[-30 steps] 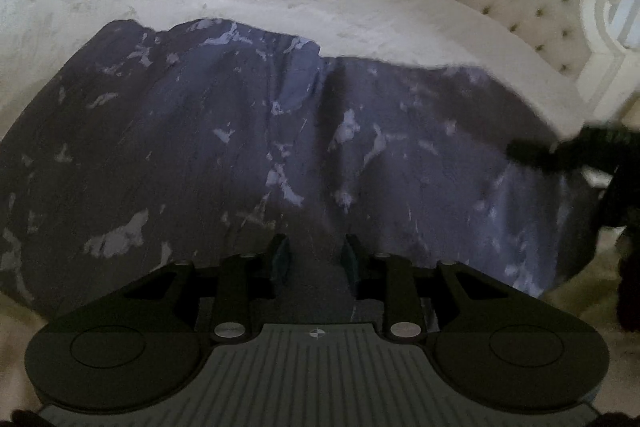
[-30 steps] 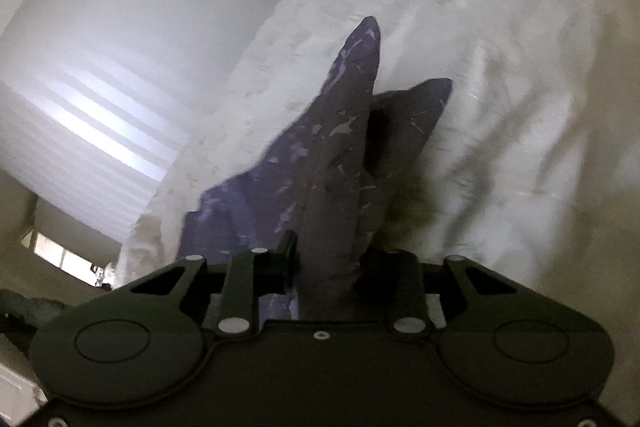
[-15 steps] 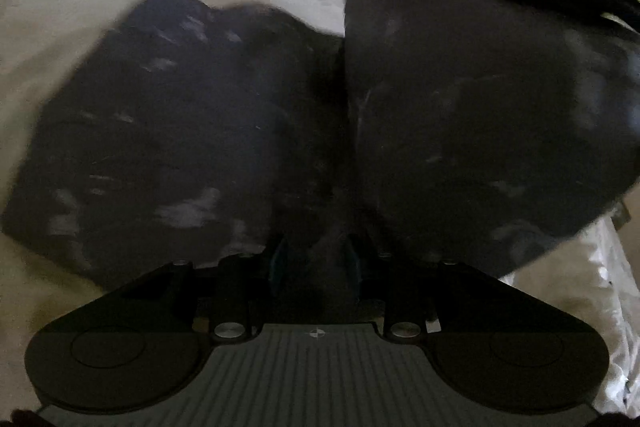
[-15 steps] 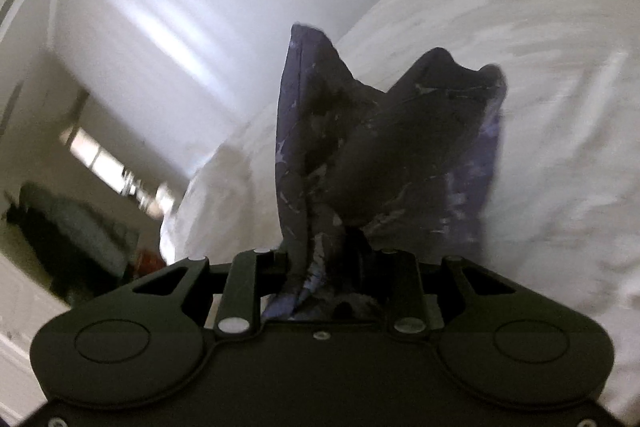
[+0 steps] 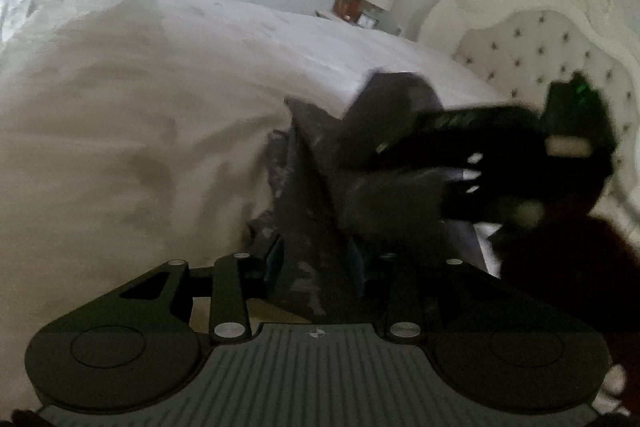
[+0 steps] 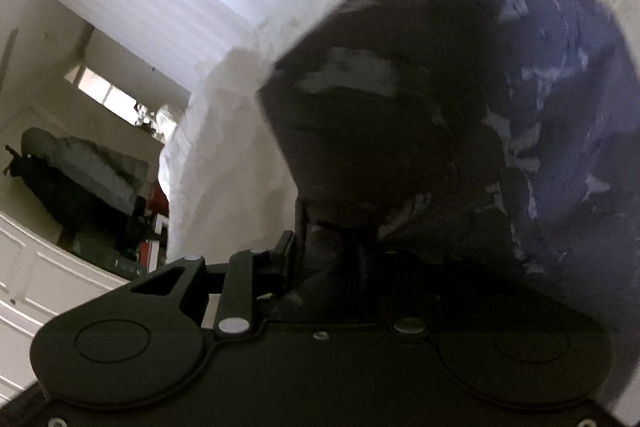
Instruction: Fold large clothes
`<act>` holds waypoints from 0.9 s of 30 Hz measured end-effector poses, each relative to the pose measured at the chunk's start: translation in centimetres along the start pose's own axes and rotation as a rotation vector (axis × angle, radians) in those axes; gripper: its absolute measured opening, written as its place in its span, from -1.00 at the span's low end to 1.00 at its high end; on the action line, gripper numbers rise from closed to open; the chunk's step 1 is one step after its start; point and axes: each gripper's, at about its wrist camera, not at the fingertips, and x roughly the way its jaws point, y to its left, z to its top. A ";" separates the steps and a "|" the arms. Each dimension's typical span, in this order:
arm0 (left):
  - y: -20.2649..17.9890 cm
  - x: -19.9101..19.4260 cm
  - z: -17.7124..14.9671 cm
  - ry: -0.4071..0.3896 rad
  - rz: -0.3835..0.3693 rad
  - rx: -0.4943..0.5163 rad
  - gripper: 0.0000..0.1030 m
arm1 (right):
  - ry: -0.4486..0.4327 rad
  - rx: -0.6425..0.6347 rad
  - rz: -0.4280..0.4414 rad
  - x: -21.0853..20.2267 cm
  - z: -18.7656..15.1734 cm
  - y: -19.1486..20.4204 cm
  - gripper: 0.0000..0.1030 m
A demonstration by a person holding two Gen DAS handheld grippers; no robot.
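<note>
Left gripper (image 5: 314,261) up close: its two fingers are drawn in tight on a fold of the dark navy garment with pale marbled flecks (image 5: 320,211), cloth packed between the pads, no gap to speak of. From that pinch the fabric climbs up and away in a narrow ridge, its long line running from the jaws toward the far side of the white rumpled bedspread (image 5: 132,115), then fanning out to the right.

There on the right comes the right gripper (image 5: 500,163), blurred and dark, its black body lying across the cloth; at that blur the fingers cannot be read from this side.

Over to the right wrist view: the right gripper (image 6: 332,259) is pinching too, a bunched neck of the same garment (image 6: 460,115) squeezed between the fingers. Only the left finger (image 6: 286,255) shows; the other is buried under fabric. Above the pinch the cloth balloons up and to the right, filling most of the view, hanging in front of the bedspread (image 6: 224,163).

Behind, a cream tufted headboard (image 5: 532,39) stands at the far right of the bed.
</note>
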 end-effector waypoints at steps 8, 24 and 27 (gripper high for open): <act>0.3 -3.0 0.4 -0.095 0.018 0.004 -0.33 | -0.010 0.043 0.111 -0.1 -0.7 -2.2 -0.11; -6.5 2.4 1.5 -0.111 -0.109 0.238 -0.13 | -0.308 -0.099 0.084 -12.4 0.1 -4.0 0.42; -5.5 5.2 0.6 -0.011 -0.059 0.221 -0.14 | -0.308 -0.161 -0.025 -12.7 -0.7 -4.2 0.09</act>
